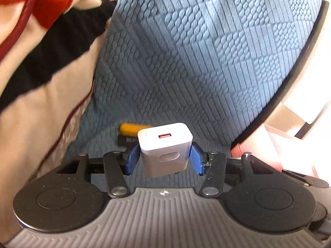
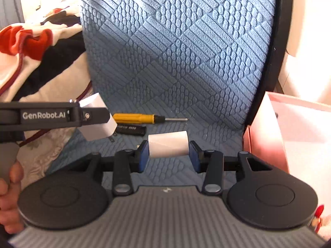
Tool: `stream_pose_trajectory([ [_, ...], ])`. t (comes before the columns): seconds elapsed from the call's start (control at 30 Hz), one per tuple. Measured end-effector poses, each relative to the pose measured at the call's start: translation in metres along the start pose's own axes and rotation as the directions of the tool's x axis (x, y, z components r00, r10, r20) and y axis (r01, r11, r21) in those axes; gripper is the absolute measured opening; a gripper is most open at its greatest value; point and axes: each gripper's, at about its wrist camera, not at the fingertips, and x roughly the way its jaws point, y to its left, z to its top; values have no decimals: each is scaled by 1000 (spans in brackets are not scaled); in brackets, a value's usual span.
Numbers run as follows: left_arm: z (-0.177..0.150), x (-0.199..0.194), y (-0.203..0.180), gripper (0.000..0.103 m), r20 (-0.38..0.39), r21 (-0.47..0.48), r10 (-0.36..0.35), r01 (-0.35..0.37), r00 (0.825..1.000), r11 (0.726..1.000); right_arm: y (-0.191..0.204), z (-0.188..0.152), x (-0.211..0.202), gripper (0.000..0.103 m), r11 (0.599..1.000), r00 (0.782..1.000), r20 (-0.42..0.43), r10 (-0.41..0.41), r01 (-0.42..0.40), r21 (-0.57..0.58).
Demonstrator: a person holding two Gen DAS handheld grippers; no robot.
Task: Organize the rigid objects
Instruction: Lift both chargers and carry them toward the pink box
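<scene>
Partway through, I hold a white USB charger (image 1: 165, 144) clamped in my left gripper (image 1: 165, 159) and a white roll (image 2: 168, 143) in my right gripper (image 2: 168, 155); beyond both sets of fingers, a yellow screwdriver (image 2: 134, 118) and a black stick (image 2: 131, 129) remain on the blue cushion (image 2: 175, 51).

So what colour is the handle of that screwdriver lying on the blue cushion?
Yellow, with a black collar; the screwdriver shows best in the right wrist view.

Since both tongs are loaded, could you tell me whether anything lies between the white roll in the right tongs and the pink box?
Nothing visible does. The right tongs hold the white roll over the blue mat, and the pink box stands open just to the right. The screwdriver lies off to the left.
</scene>
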Motion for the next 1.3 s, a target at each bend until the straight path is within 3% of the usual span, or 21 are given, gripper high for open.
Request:
stream_pose_trajectory([
  [0.23,-19,-17,-6,58,-29,20,8,-7,1000,1000,-5,-18,-16,45,1000,1000,-11,-23,23,16],
  [0.4,-31,-30,-8,58,-33,7,14,-14,999,1000,-2,-32,-28,45,998,998,-4,-60,60,-35],
  [1.3,-68,-95,-46,58,-28,62,-12,14,1000,998,-13,-76,-96,45,994,998,-41,-55,58,93],
])
